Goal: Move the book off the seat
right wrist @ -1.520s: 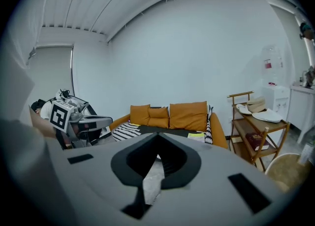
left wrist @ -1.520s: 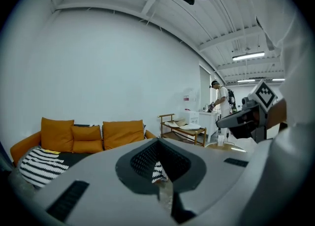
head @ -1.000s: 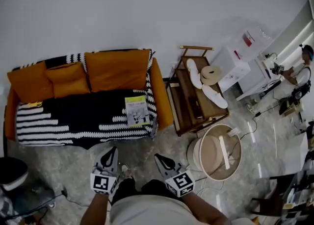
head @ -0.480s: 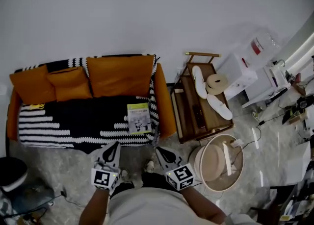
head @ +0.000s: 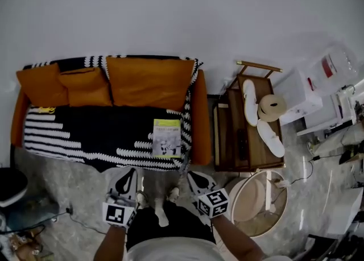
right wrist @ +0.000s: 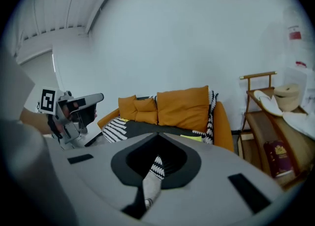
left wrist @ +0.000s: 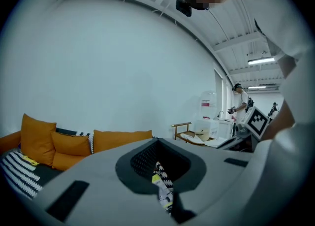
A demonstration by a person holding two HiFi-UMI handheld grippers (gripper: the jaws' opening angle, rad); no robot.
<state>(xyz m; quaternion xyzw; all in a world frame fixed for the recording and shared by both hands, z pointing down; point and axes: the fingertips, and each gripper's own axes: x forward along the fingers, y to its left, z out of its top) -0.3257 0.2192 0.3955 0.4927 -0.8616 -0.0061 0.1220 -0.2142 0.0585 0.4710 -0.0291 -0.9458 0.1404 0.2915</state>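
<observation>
At the sofa's (head: 200, 119) right-hand end, the book (head: 166, 139) lies flat on the seat. Just before the sofa, left gripper (head: 130, 173) and right gripper (head: 193, 176) point toward it, apparently approaching, jaws pressed together, empty.

The head view looks steeply down from above the person onto the sofa (head: 200, 119) and the wooden rack (head: 227, 140) to its right, with the left gripper (head: 128, 174) and right gripper (head: 194, 177) at its lower edge. Each gripper view rides low behind its own jaws, facing roughly level toward the sofa from near its front; all three share sofa, rack and white wall (head: 182, 15).
</observation>
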